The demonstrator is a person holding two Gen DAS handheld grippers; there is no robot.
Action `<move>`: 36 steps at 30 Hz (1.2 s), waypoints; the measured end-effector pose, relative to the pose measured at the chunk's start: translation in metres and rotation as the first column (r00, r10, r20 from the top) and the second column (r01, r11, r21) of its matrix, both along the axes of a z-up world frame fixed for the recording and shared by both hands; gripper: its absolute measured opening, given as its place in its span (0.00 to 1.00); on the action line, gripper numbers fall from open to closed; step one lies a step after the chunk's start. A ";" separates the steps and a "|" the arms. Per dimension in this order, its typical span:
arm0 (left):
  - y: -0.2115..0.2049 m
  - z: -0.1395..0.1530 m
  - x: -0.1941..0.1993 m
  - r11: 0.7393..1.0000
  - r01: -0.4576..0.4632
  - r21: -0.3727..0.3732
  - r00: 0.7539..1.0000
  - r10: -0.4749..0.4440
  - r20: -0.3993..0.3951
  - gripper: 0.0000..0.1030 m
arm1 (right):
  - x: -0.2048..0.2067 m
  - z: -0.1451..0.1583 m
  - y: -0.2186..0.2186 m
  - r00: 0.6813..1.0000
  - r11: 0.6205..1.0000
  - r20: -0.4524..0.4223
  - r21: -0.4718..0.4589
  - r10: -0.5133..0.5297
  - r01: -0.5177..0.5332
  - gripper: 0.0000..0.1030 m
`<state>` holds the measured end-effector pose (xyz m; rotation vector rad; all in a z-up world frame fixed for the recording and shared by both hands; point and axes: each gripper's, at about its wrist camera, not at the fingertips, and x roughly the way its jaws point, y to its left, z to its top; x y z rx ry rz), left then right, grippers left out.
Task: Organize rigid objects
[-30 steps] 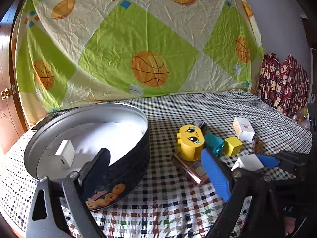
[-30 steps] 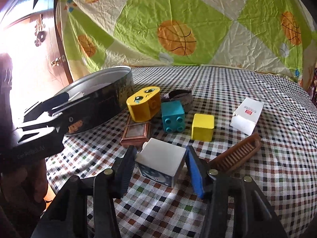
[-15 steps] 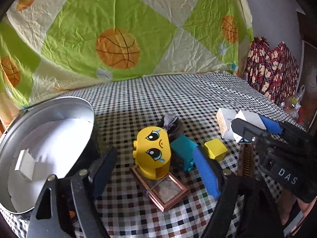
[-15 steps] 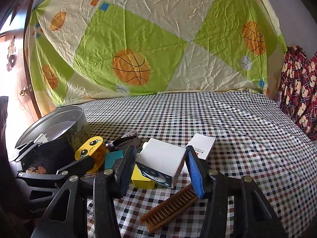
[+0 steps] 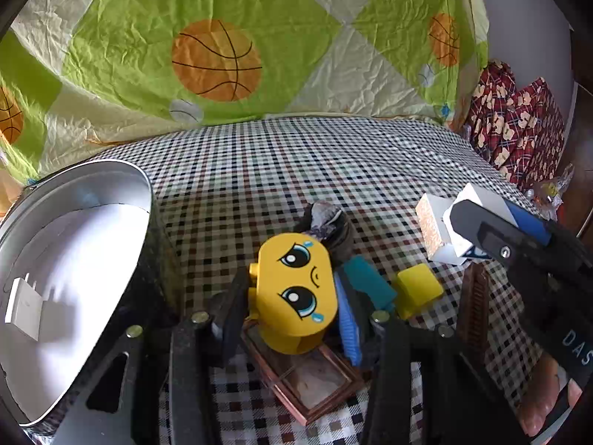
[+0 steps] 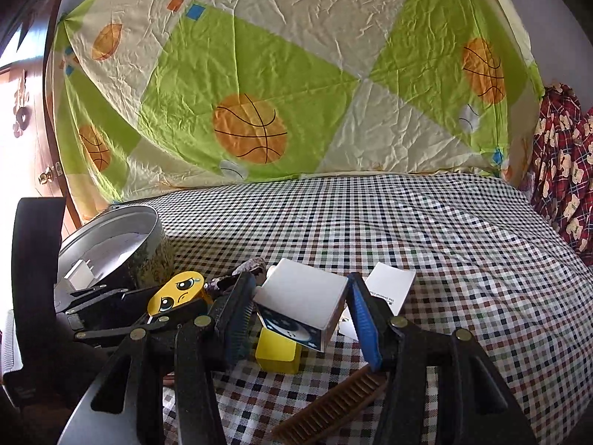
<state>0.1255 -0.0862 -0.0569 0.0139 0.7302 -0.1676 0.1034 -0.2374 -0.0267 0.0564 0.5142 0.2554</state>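
My left gripper [image 5: 292, 307] is shut on a yellow face block [image 5: 296, 293], which stands over a copper frame [image 5: 307, 382]. The block also shows in the right wrist view [image 6: 176, 291]. My right gripper [image 6: 300, 311] is shut on a white box with a dark blue face [image 6: 302, 302] and holds it above the checked table. In the left wrist view that box [image 5: 481, 200] is held at the right. A round metal tin [image 5: 74, 259] stands at the left with a white charger [image 5: 22, 304] inside.
A teal block [image 5: 367, 282], a yellow cube [image 5: 417, 289], a brown comb [image 5: 470, 307], a white carton [image 5: 431, 222] and a dark crumpled thing [image 5: 326, 222] lie on the checked cloth. A basketball-print sheet hangs behind.
My left gripper has swung right from the tin and closed on the yellow face block. My right gripper has lifted the white box off the table.
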 end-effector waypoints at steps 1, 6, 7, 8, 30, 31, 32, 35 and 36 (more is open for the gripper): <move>0.000 0.000 0.000 1.000 0.000 0.003 1.000 0.000 0.003 0.42 | 0.000 -0.001 0.000 1.000 1.000 0.005 0.001 -0.003 0.003 0.52; -0.004 0.006 -0.008 0.999 -0.005 0.034 0.998 0.003 0.057 0.41 | -0.001 0.000 -0.002 1.000 1.000 0.027 0.023 -0.010 0.010 0.52; -0.004 0.008 -0.010 0.999 -0.009 0.042 0.998 0.006 0.070 0.41 | -0.001 0.000 -0.002 1.000 1.000 0.029 0.023 -0.009 0.008 0.52; -0.004 0.009 -0.011 0.999 -0.013 0.047 0.997 0.009 0.082 0.42 | -0.001 0.000 -0.002 0.999 1.000 0.032 0.022 -0.010 0.009 0.52; 0.015 0.032 -0.051 0.992 -0.129 -0.011 0.932 0.125 0.340 0.42 | -0.023 0.011 -0.005 0.984 0.998 0.172 0.056 -0.046 0.037 0.52; 0.015 0.033 -0.052 0.991 -0.132 -0.014 0.929 0.129 0.347 0.42 | -0.024 0.011 -0.005 0.983 0.998 0.176 0.057 -0.046 0.036 0.52; 0.016 0.033 -0.054 0.991 -0.135 -0.018 0.926 0.133 0.354 0.42 | -0.025 0.011 -0.004 0.983 0.998 0.180 0.059 -0.045 0.035 0.52; 0.018 0.034 -0.058 0.989 -0.142 -0.030 0.916 0.143 0.375 0.42 | -0.027 0.012 -0.001 0.981 0.998 0.190 0.060 -0.041 0.030 0.52; 0.019 0.034 -0.060 0.989 -0.146 -0.032 0.912 0.147 0.382 0.42 | -0.027 0.012 0.000 0.981 0.998 0.191 0.059 -0.039 0.028 0.52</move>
